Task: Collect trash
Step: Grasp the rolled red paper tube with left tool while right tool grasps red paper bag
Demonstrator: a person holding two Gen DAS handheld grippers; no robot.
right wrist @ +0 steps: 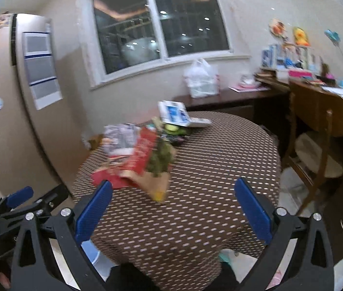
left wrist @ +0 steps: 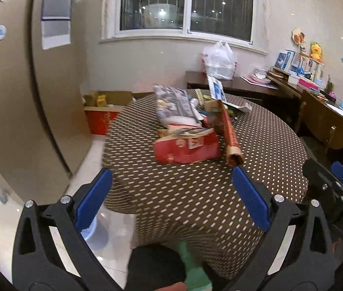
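Both hand-held grippers, left [left wrist: 171, 181] and right [right wrist: 172, 194], spread wide, empty; trash pile [left wrist: 188, 131] ahead on desk [left wrist: 195, 194], apart.

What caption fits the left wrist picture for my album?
Open left gripper faces a red torn paper package on the brown dotted round table.

Motion blur smears the heap of red and silver wrappers [right wrist: 132, 155]; printing on the crumpled red packet [left wrist: 188, 149] is unreadable.
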